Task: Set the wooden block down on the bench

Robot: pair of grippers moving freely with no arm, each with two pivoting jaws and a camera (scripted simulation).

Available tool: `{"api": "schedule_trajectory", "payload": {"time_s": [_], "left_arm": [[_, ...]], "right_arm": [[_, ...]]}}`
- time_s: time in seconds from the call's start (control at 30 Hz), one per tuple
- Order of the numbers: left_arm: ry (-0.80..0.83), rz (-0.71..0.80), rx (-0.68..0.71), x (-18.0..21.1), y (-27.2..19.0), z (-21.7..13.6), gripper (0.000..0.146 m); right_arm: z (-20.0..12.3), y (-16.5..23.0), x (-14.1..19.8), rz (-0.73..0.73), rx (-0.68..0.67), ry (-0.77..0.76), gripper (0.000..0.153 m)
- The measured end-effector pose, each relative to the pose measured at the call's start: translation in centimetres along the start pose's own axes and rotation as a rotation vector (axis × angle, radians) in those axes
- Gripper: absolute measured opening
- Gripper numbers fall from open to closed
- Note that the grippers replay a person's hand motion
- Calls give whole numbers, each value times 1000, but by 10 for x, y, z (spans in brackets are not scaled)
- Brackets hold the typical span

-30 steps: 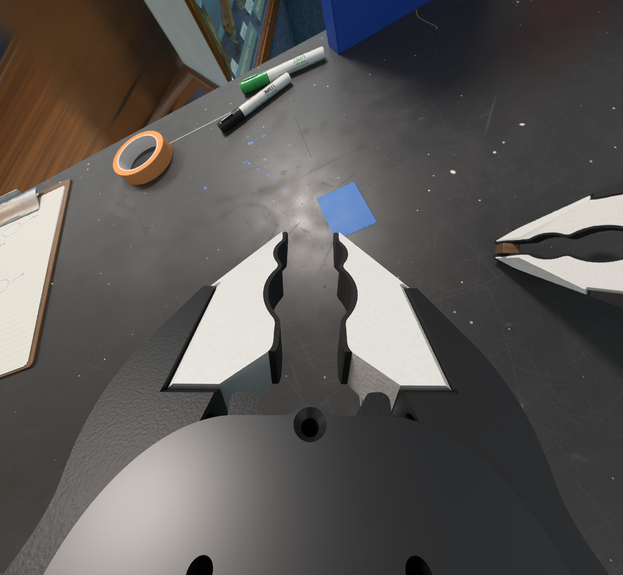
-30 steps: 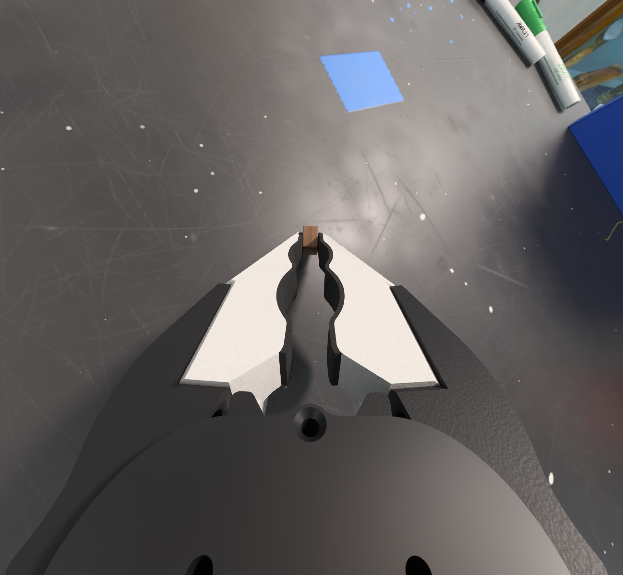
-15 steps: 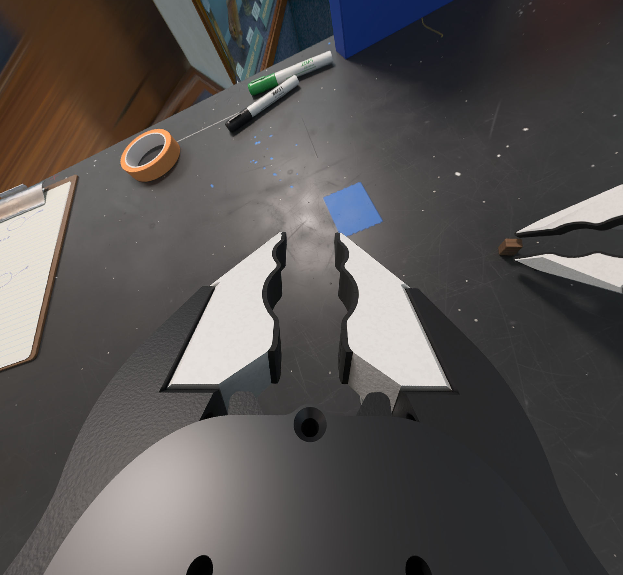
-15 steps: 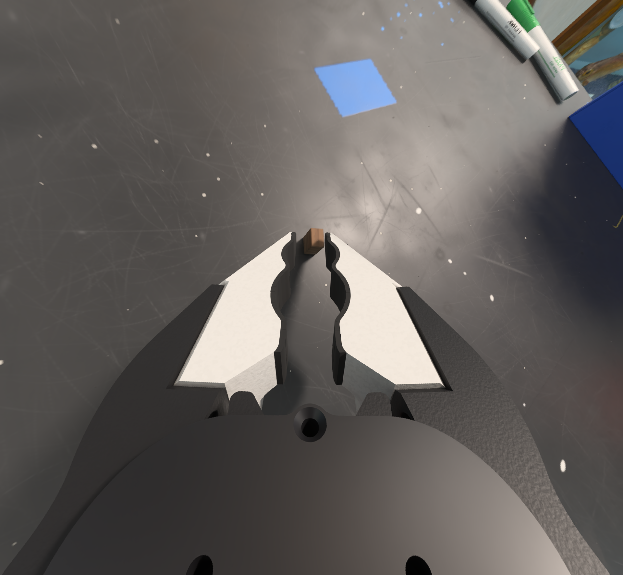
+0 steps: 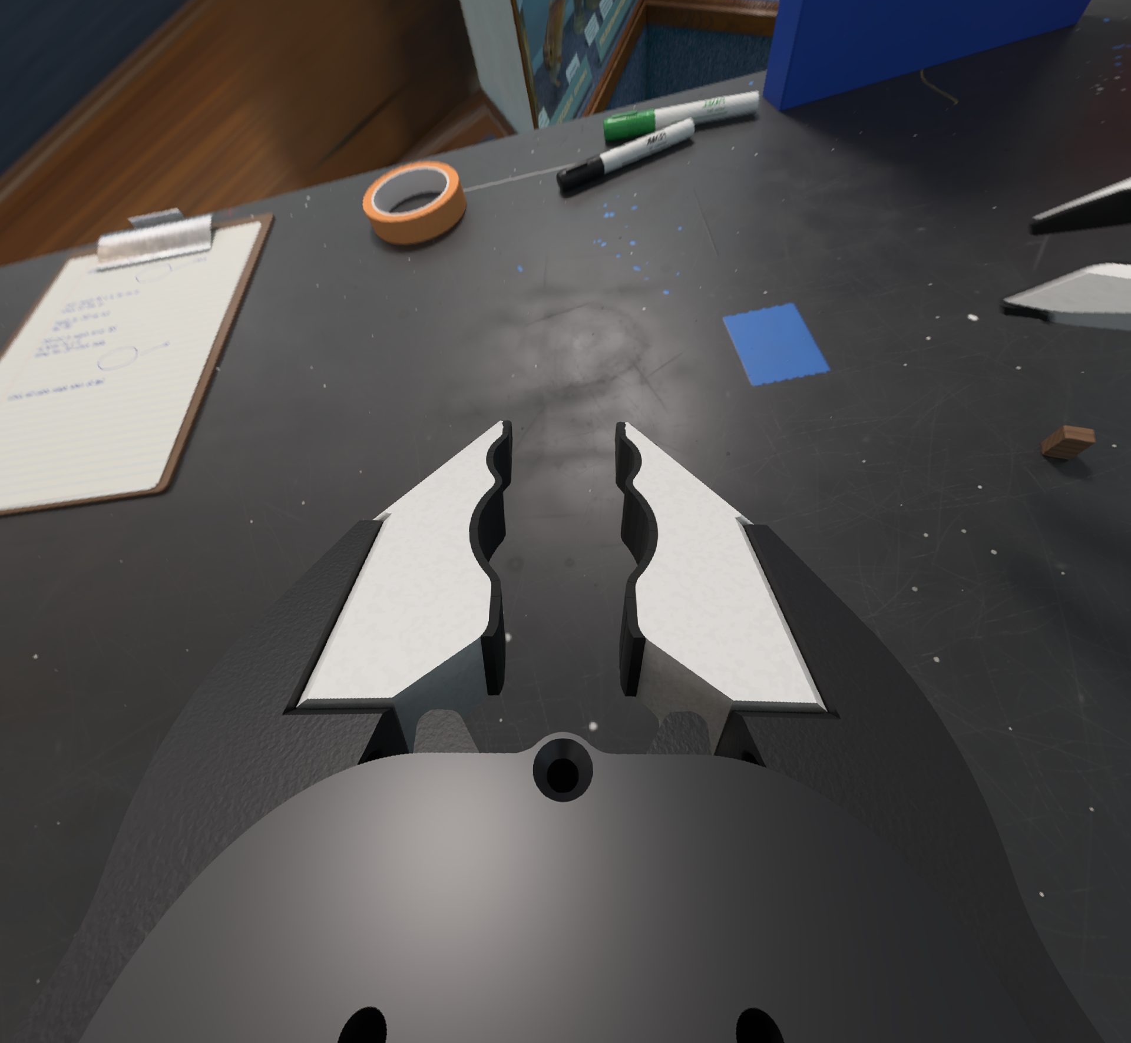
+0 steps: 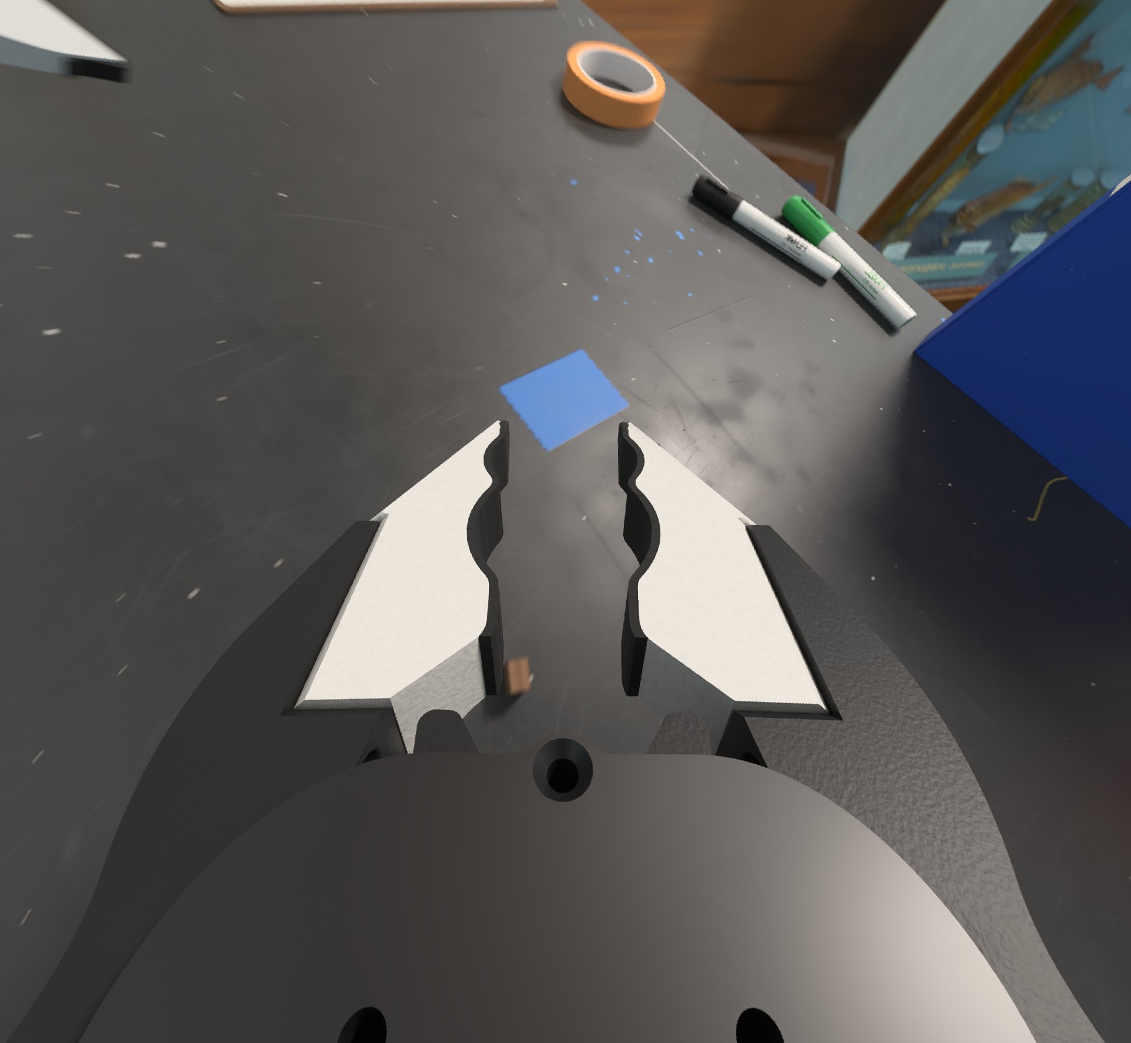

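Small brown wooden block [image 5: 1068,442] lies free on dark scratched tabletop [image 5: 795,524], near blue square patch [image 5: 775,343]. Right gripper [image 6: 562,432] wide, empty, above block. Left gripper [image 5: 560,432] wide, empty. Task looks done; retreat straight up, w/o nudging block.

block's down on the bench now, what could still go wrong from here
1. The wooden block lies loose on the bench, and in the right wrist view it shows low between the open right tool fingers, near the left one. A sideways pull-away might knock it.
2. The block is small and light-looking, so even a slight brush could probably slide it across the smooth top.
3. The open left tool sits apart from it; swinging right could reach the block.
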State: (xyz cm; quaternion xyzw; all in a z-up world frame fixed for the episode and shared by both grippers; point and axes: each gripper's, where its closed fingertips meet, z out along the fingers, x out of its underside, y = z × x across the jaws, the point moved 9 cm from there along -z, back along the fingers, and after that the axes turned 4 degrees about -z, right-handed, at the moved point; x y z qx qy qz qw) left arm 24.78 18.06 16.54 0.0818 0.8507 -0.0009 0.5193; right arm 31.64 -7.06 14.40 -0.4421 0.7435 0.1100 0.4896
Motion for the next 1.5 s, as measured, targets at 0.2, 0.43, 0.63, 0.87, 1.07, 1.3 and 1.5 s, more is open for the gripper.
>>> {"api": "schedule_trajectory", "payload": {"time_s": [0.2, 0.43, 0.63, 0.87, 1.07, 1.3, 1.5], "left_arm": [[8, -12, 3, 2, 7, 4, 38], [23, -20, -10, 4, 10, 7, 39], [32, -21, -21, 6, 7, 5, 41], [38, -17, -38, 7, 4, 2, 41], [63, -17, -61, 8, 7, 2, 45], [104, -34, -107, -2, 32, 10, 55], [136, -52, -128, -12, 52, 26, 60]], "right_arm": [[45, -10, -21, -27, 90, 71, 35], [60, -4, -25, -57, 111, 94, 35], [59, -3, -25, -49, 112, 92, 36], [54, -3, -25, -39, 116, 84, 37], [50, 5, -24, -29, 49, 75, 54], [46, 30, -32, -46, -79, 23, 62], [48, 40, -35, -45, -189, -7, 62]]}}
